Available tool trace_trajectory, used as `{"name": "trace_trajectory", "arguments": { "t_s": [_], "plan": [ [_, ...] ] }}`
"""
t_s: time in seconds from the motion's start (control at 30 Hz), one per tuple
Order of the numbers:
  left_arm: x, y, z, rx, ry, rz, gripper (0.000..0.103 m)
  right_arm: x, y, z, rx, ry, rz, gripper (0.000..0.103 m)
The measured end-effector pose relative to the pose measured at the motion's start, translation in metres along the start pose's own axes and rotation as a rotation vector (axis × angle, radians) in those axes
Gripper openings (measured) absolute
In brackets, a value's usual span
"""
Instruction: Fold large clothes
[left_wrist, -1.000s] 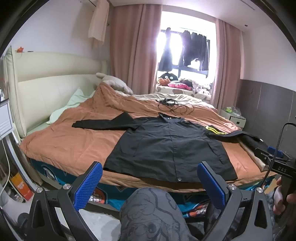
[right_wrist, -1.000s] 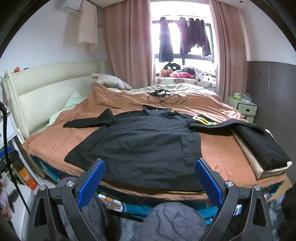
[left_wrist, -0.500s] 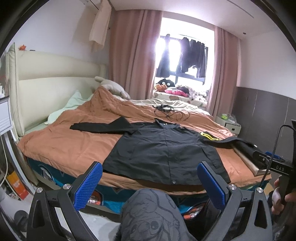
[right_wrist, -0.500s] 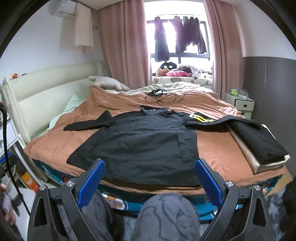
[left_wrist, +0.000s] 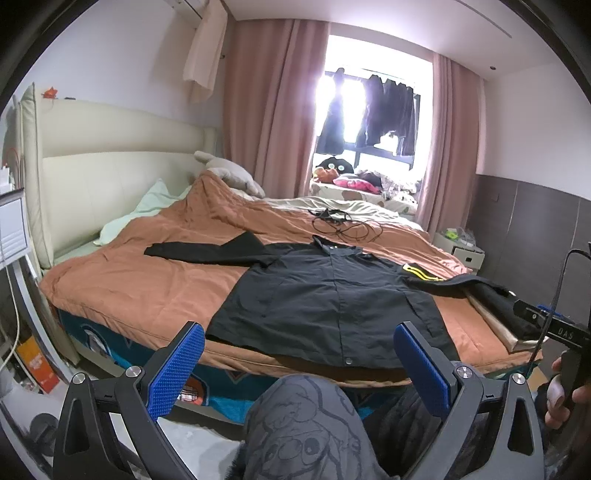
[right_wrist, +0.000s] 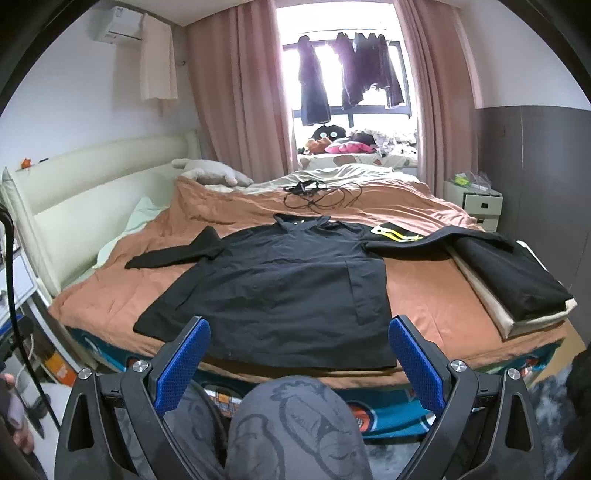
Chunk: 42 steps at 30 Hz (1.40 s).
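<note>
hiding jacket hem: patterned knee

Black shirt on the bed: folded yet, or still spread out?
Spread out. The black shirt lies flat on the orange duvet, both sleeves stretched sideways; nothing is folded over.

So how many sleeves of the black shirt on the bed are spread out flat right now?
2. One sleeve lies out toward the headboard side; the other sleeve stretches the opposite way, its end resting on the folded pile at the bed's edge. Neither is folded in yet.
</note>
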<state>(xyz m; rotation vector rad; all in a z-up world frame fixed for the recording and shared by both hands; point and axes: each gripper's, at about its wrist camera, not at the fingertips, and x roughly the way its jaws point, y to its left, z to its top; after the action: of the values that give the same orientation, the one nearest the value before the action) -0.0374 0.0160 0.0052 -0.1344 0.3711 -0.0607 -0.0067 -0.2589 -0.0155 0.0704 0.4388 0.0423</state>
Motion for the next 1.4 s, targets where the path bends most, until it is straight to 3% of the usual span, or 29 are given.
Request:
{"name": "trace_trajectory", "arguments": {
  "t_s": [0.97, 1.2, 1.4],
  "plan": [
    [-0.002, 0.0, 0.003, 0.045, -0.015, -0.025, 0.103, 0.006, 0.005, 0.004, -0.01, 0.012, 0.003, 0.097],
    [0.006, 0.001, 0.006, 0.049, -0.012, -0.019, 0.103, 0.019, 0.013, 0.008, -0.028, 0.011, 0.003, 0.097],
    [0.022, 0.009, 0.006, 0.039, -0.01, -0.008, 0.103, 0.051, 0.02, 0.008, 0.016, 0.062, 0.056, 0.097]
  ]
}}
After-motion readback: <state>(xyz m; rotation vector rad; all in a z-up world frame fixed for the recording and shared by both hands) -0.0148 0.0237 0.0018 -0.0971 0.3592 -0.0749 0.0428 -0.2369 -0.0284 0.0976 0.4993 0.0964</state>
